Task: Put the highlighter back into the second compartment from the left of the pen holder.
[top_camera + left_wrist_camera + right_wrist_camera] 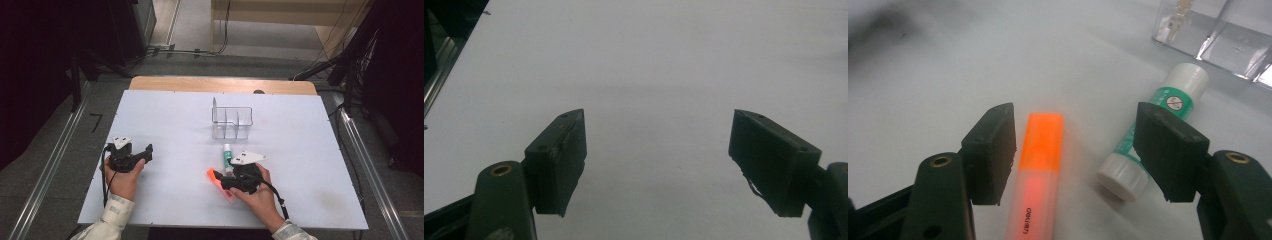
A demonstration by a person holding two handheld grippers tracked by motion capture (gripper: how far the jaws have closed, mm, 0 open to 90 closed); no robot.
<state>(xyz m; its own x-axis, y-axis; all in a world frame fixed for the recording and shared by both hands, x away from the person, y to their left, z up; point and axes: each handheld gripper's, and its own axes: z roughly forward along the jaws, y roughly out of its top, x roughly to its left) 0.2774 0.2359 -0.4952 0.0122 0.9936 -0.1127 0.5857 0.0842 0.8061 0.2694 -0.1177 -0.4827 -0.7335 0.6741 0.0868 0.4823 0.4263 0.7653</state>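
Orange highlighter pen lies between your right gripper's wide-open jaws, ungripped, beside the green-and-white glue stick; your left gripper gapes over bare white table

The high view looks forward and down over the whole white rectangular worktop. Each tool's view skims it closely; the right one shares the orange plastic highlighter at 5 o'clock.
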